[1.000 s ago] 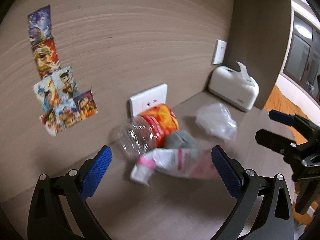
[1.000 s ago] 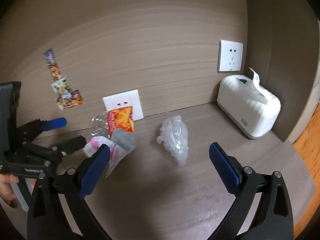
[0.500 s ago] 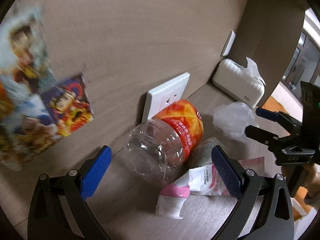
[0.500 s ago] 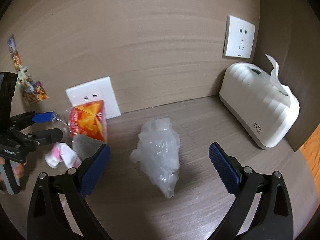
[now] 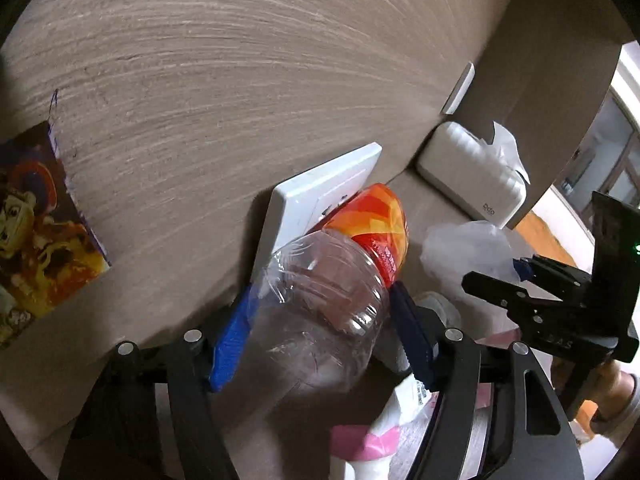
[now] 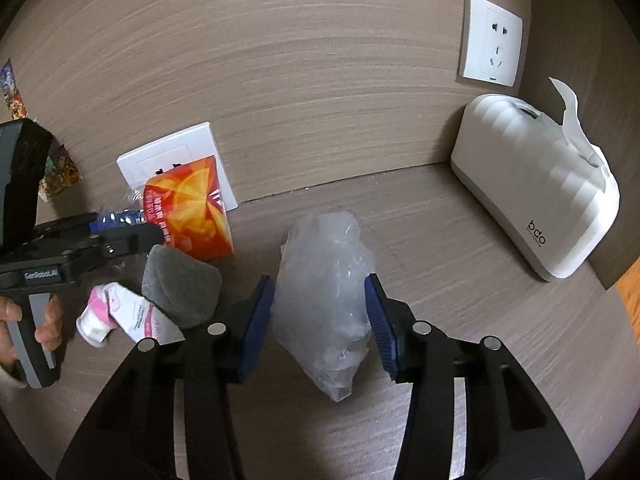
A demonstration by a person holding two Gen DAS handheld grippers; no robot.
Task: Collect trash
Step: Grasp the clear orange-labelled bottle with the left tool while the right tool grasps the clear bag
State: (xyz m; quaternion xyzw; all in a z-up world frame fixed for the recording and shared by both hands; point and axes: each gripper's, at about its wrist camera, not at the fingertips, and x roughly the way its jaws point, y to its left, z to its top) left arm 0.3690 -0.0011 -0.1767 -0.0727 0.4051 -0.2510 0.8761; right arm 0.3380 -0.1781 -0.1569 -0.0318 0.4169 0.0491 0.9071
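Lying against a wall socket (image 5: 320,196), the clear bottle (image 5: 320,312) is clamped by the left gripper (image 5: 320,340), whose jaws have just closed; its neck is hidden. The crumpled plastic bag (image 6: 324,280) is pinched by the just-closed right gripper (image 6: 320,320) on the tabletop (image 6: 460,280).

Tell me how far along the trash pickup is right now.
Nothing looks collected yet. In hand: the left gripper has just closed on the clear bottle, and the right gripper on the crumpled plastic bag. Left: the pink tube and grey lump lie on the counter.
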